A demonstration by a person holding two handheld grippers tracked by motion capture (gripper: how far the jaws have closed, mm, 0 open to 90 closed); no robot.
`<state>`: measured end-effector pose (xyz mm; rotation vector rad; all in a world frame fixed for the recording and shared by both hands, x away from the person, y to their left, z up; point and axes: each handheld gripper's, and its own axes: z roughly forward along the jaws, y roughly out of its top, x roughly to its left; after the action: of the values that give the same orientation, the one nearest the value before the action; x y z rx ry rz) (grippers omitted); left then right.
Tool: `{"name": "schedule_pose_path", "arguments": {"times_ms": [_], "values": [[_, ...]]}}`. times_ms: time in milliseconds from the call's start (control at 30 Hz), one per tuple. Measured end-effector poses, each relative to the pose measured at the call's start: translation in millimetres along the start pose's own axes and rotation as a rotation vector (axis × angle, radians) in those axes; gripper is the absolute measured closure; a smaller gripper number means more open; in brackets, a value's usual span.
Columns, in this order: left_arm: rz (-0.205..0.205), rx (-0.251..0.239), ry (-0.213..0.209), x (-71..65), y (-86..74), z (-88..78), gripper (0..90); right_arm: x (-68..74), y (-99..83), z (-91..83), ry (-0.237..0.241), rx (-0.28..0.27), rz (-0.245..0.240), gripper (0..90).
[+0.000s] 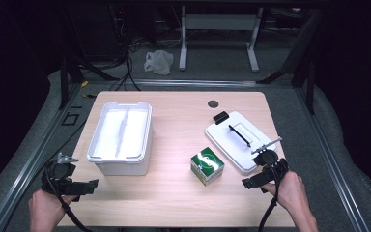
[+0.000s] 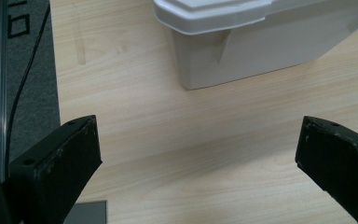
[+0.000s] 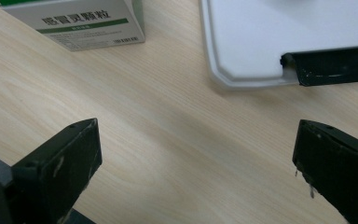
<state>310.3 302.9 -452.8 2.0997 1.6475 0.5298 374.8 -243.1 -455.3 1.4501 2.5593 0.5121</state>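
A white plastic bin point(image 1: 121, 137) with no lid stands on the left half of the wooden table point(image 1: 174, 198). Its white lid point(image 1: 239, 137) with a black handle lies flat at the right. Between them sits a small green and white box point(image 1: 206, 166). My left gripper point(image 1: 89, 186) hovers open near the table's front left corner, pointing at the bin point(image 2: 242, 42). My right gripper point(image 1: 251, 182) is open at the front right, just in front of the lid point(image 3: 279, 37), with the box point(image 3: 79, 21) to its left. Nothing lies between either pair of jaws.
A round cable hole point(image 1: 213, 104) sits at the table's far edge. Metal rails point(image 1: 34, 159) run along the floor on both sides. A white bag point(image 1: 158, 62) and a table frame point(image 1: 220, 34) stand behind the table.
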Motion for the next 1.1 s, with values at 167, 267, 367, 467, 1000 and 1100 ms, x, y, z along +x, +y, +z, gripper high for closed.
{"name": "schedule_pose_path", "arguments": {"times_ms": [167, 267, 367, 467, 1000, 1100], "values": [[0.001, 0.013, 0.000, -1.0, 0.4, 1.3, 0.0, 6.8, 5.1, 0.9, 0.021, 0.004, -0.001, 0.0], [0.002, 0.020, -0.001, -1.3, 0.1, 2.5, 0.0, 14.1, 12.9, 1.9, 0.041, 0.008, -0.009, 0.0], [0.005, 0.029, 0.003, -2.1, -0.9, 3.5, 0.0, 22.6, 25.3, 5.1, 0.051, 0.011, -0.026, 0.0], [0.007, 0.044, 0.009, -2.3, -3.0, 4.7, 0.2, 33.0, 41.8, 12.4, 0.068, 0.019, -0.055, 0.0], [-0.032, 0.072, 0.039, 2.2, -23.0, -1.5, 0.0, 71.5, 91.9, 39.3, 0.066, 0.073, -0.149, 0.0], [-0.037, 0.078, 0.044, 3.8, -28.1, -3.3, 0.0, 77.6, 103.6, 53.9, 0.057, 0.102, -0.159, 0.0]]}}
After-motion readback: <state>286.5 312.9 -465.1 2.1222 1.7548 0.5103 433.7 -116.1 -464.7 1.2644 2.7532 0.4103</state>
